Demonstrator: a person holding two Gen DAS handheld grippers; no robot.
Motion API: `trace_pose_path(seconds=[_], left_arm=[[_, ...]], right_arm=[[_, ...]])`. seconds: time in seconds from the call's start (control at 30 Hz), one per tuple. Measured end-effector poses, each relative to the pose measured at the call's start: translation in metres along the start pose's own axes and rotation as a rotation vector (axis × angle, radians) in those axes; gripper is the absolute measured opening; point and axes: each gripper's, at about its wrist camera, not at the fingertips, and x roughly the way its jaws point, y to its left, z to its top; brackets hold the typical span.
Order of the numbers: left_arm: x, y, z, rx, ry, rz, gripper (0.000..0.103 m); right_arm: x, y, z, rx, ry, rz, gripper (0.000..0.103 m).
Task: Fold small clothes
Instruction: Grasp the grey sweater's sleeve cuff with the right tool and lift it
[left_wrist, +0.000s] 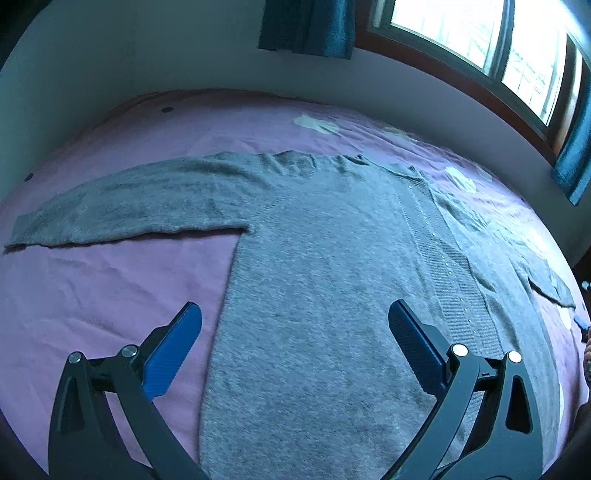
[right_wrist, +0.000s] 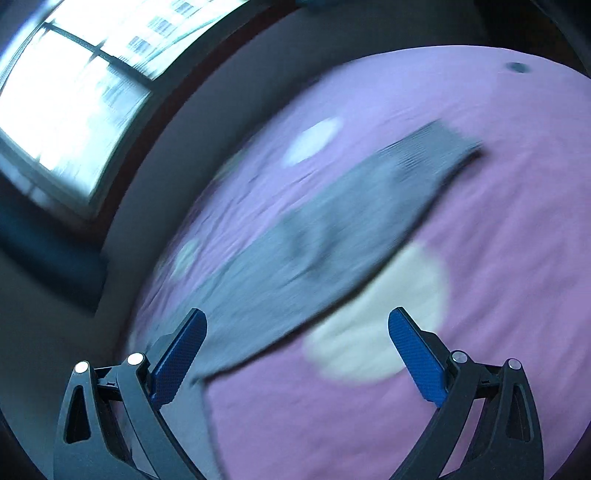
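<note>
A grey knitted cardigan lies spread flat on the pink bedsheet, its left sleeve stretched out to the left and a button band running down its right part. My left gripper hovers open above the cardigan's lower body, nothing between its blue pads. In the blurred right wrist view the other grey sleeve lies diagonally across the sheet, cuff at the far end. My right gripper is open over the sleeve's near part, holding nothing.
The pink sheet carries pale round patches. A grey wall runs behind the bed, with a bright window and teal curtains above it. The window also fills the upper left of the right wrist view.
</note>
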Motion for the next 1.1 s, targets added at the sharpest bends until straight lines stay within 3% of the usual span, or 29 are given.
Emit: trace_pose_path(seconds=[0.1, 0.2, 0.43, 0.5, 0.57, 0.63, 0.67, 0.73, 0.8, 0.9, 1.1], left_arm=[[0.002, 0.008, 0.001, -0.019, -0.002, 0.004, 0.101], [0.005, 0.016, 0.002, -0.035, 0.004, 0.011, 0.101], [0.011, 0.032, 0.002, -0.071, 0.02, 0.025, 0.101], [0.013, 0.036, 0.002, -0.085, 0.025, 0.017, 0.101], [0.014, 0.038, 0.002, -0.093, 0.029, 0.012, 0.101], [0.015, 0.038, 0.001, -0.089, 0.029, 0.013, 0.101], [0.015, 0.037, 0.0, -0.085, 0.029, 0.013, 0.101], [0.016, 0.036, 0.0, -0.076, 0.034, 0.012, 0.101], [0.016, 0.036, 0.0, -0.078, 0.034, 0.009, 0.101], [0.015, 0.037, 0.001, -0.077, 0.035, 0.008, 0.101], [0.013, 0.038, 0.0, -0.062, 0.042, 0.003, 0.101]], right_arm=[[0.01, -0.027, 0.025, 0.092, -0.03, -0.038, 0.097], [0.016, -0.042, 0.04, 0.154, -0.068, -0.01, 0.097], [0.035, -0.043, 0.063, 0.218, -0.123, -0.002, 0.096], [0.039, -0.034, 0.063, 0.181, -0.112, -0.008, 0.094], [0.046, -0.037, 0.068, 0.194, -0.093, 0.017, 0.079], [0.057, -0.044, 0.07, 0.251, -0.068, 0.037, 0.047], [0.06, -0.051, 0.071, 0.281, -0.065, 0.045, 0.04], [0.064, -0.058, 0.072, 0.31, -0.06, 0.047, 0.014], [0.059, -0.065, 0.069, 0.336, -0.052, 0.049, 0.005], [0.041, -0.066, 0.063, 0.329, -0.09, 0.044, 0.004], [0.011, -0.001, 0.053, 0.152, -0.151, 0.08, 0.004]])
